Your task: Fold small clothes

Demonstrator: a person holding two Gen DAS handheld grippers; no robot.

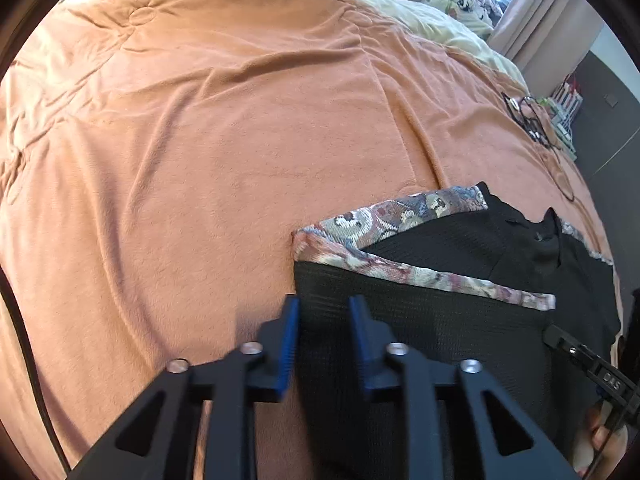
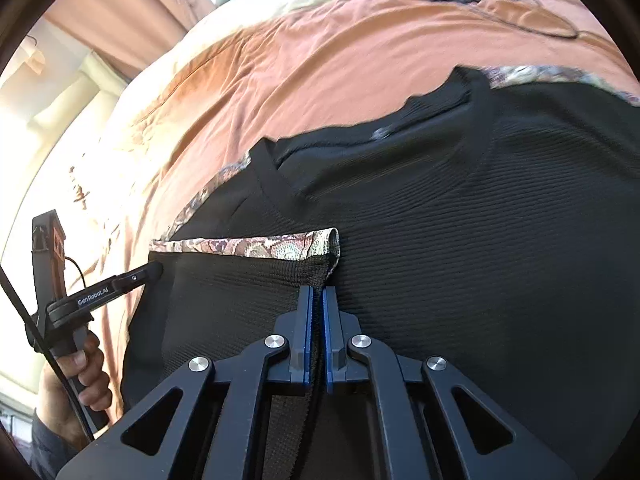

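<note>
Black top point(image 2: 460, 208) with bear-print trim, flat on the orange blanket point(image 1: 220, 140) near the bed's edge. Right hand-held gripper point(image 2: 316, 296) pinching its folded hem. Left hand-held gripper point(image 1: 324, 312) spread wide, marked "GenRobot.AI".

I see strong daylight from the window side; in the right wrist view the far-left orange fleece blanket point(image 2: 100, 184) is blown out to white glare. The black ribbed knit garment point(image 2: 460, 208) smears with motion blur near its neckline. Fisheye bends both frames, with dark vignetted corners.
</note>
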